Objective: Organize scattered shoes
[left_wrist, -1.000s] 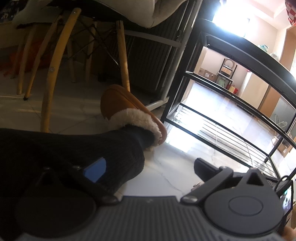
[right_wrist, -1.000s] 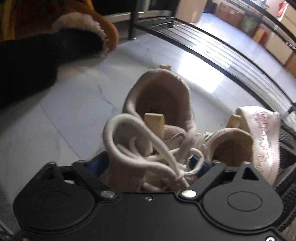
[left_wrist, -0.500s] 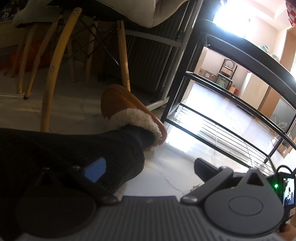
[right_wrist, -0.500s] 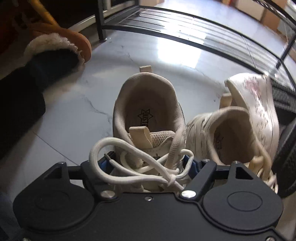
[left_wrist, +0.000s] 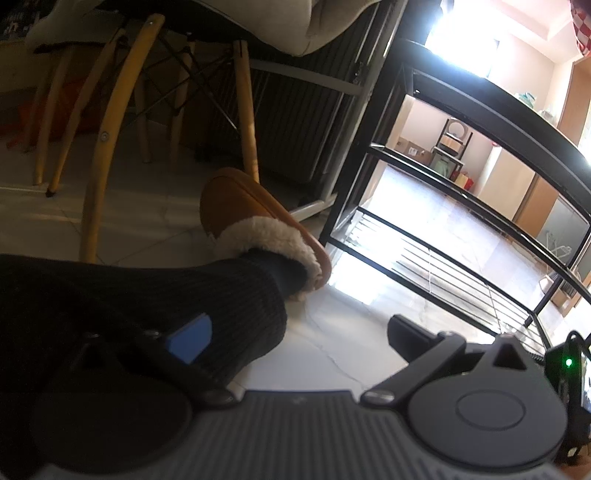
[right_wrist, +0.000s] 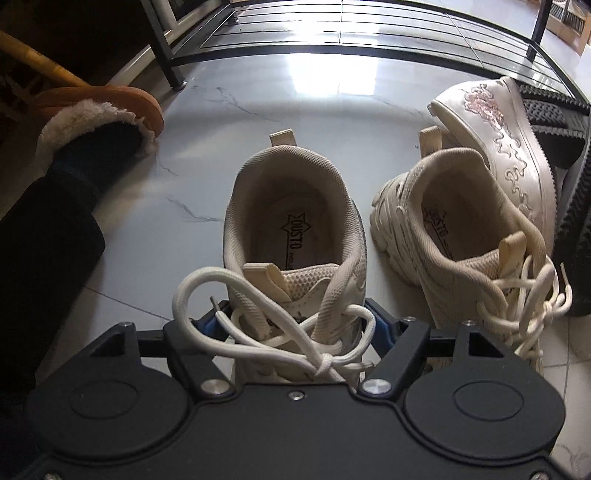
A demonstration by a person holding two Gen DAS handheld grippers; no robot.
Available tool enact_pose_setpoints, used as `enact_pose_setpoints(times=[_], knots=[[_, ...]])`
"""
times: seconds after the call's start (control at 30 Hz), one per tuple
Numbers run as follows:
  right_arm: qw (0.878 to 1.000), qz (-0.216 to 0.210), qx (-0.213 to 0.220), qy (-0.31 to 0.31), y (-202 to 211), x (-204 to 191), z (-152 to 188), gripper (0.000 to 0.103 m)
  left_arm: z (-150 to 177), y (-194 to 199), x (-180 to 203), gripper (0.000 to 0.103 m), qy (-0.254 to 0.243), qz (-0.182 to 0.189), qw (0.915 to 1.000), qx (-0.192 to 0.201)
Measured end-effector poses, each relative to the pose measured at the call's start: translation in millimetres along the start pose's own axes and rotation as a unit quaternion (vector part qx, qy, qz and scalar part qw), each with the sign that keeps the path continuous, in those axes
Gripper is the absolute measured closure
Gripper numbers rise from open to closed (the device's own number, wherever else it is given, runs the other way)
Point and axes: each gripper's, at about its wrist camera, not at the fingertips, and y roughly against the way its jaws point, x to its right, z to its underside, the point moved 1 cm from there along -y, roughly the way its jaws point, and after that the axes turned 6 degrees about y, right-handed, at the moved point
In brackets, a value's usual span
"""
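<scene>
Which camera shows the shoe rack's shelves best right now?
The left wrist view: the shoe rack shows several tiers and its slatted bottom shelf. The right wrist view catches only the bottom shelf and two legs.

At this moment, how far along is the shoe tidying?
Done: nothing visible; the black rack shows no shoes on it. In hand: the right gripper straddles the laced beige sneaker. Left: its mate and the white embroidered shoe lie on the floor. The left gripper is open, holding nothing.

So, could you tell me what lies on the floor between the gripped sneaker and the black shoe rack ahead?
Nothing: in the right wrist view, only bare marble floor separates the sneaker held by the right gripper from the shoe rack.
</scene>
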Motion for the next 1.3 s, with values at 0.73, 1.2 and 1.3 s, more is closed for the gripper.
enact_pose_setpoints(times=[0.73,1.2,1.3], knots=[[0.998,-0.059,0.008,-0.014,11.6,17.6,3.1,0.012,-0.9,1.0,3.1,0.001,-0.005,-0.005,1.0,-0.002],[0.996,-0.048,0.078,-0.014,102.0,148.5,62.2,0.006,0.3,0.8,4.7,0.001,-0.016,-0.012,0.9998,-0.003],[0.995,-0.017,0.054,0.081,83.3,137.7,85.4,0.006,1.2,-0.4,5.2,0.001,-0.024,-0.018,0.9995,-0.005]])
